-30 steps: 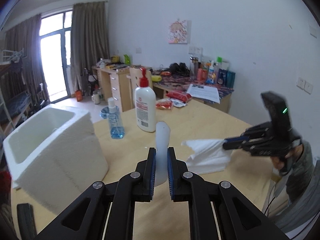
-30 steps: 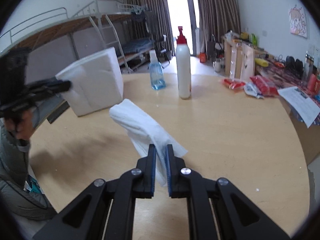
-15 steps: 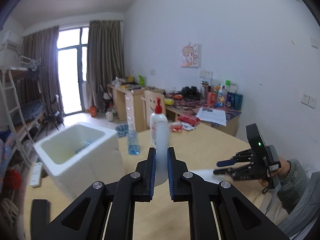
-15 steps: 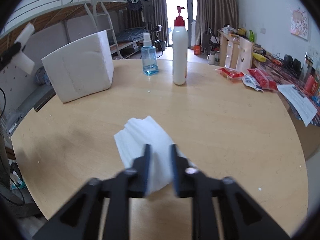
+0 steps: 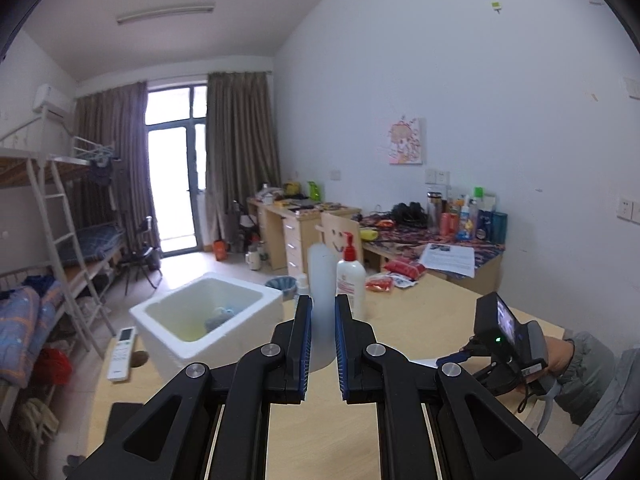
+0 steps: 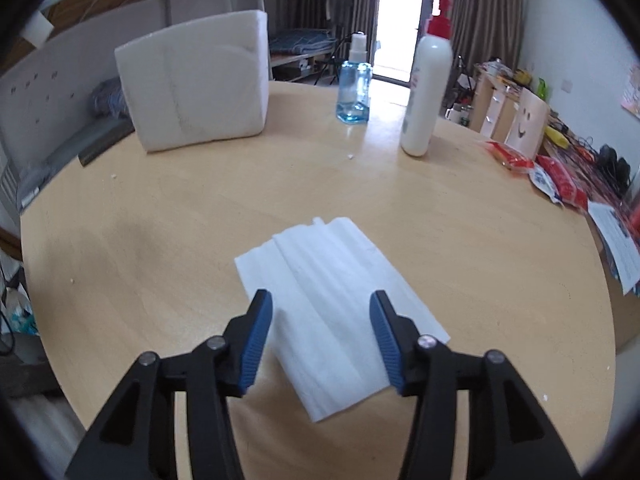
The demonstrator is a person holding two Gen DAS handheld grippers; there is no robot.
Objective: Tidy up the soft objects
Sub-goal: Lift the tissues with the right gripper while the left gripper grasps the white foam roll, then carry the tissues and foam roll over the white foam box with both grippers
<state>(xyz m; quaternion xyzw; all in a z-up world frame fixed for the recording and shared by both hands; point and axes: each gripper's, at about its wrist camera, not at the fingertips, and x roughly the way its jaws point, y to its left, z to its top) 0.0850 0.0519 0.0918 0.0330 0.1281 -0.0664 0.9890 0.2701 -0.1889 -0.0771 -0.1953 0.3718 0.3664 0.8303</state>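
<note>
My left gripper (image 5: 320, 344) is shut on a soft white translucent piece (image 5: 321, 280) and holds it high above the wooden table (image 5: 420, 320). The white foam box (image 5: 208, 320) stands below and to the left, with a bluish soft object (image 5: 218, 317) inside. My right gripper (image 6: 320, 332) is open, its jaws spread just over a flat folded white tissue (image 6: 332, 280) that lies on the table (image 6: 160, 220). The right gripper also shows in the left wrist view (image 5: 460, 360), low over the table.
A white lotion bottle with a red pump (image 6: 426, 80) and a blue spray bottle (image 6: 354, 88) stand at the table's far side by the foam box (image 6: 196, 80). Red snack packets (image 6: 556, 176) and a paper lie at the right. A remote (image 5: 122, 354) lies left of the box.
My right gripper has opened and let go of the tissue, which now lies flat on the table. My left gripper has risen with the white piece still clamped.
</note>
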